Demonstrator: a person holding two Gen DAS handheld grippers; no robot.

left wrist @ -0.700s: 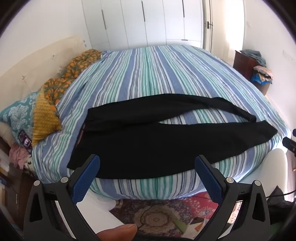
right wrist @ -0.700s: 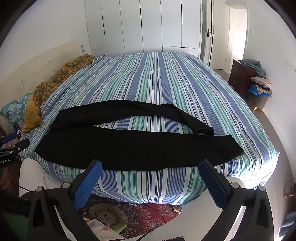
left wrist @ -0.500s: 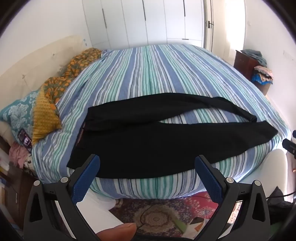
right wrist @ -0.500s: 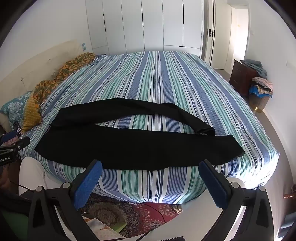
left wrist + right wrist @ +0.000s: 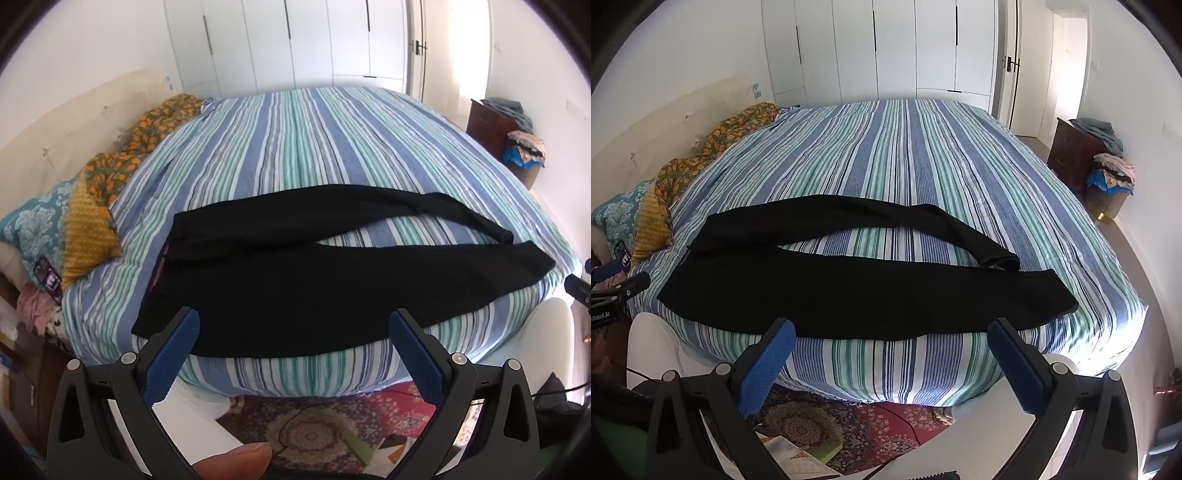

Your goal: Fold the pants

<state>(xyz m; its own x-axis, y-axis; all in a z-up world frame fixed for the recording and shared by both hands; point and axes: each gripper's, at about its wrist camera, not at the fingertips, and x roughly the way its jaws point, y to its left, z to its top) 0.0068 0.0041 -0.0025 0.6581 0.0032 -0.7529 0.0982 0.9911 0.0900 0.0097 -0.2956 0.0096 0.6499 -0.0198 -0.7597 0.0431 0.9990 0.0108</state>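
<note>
Black pants (image 5: 295, 284) lie spread on the striped bed (image 5: 314, 147), waist at the left, legs running right. The near leg lies along the bed's front edge; the far leg curves away and back to meet it at the cuffs (image 5: 517, 243). They also show in the right wrist view (image 5: 849, 291). My left gripper (image 5: 293, 328) is open and empty, held off the bed's front edge, in front of the waist half. My right gripper (image 5: 891, 339) is open and empty, in front of the near leg.
Pillows and a patterned orange cloth (image 5: 110, 173) lie at the bed's left side. A dark dresser with piled clothes (image 5: 1086, 155) stands at the right wall. A patterned rug (image 5: 314, 424) lies below. White wardrobes (image 5: 879, 51) stand behind the bed.
Both views have shifted only slightly; the pants lie as before and both grippers stay open.
</note>
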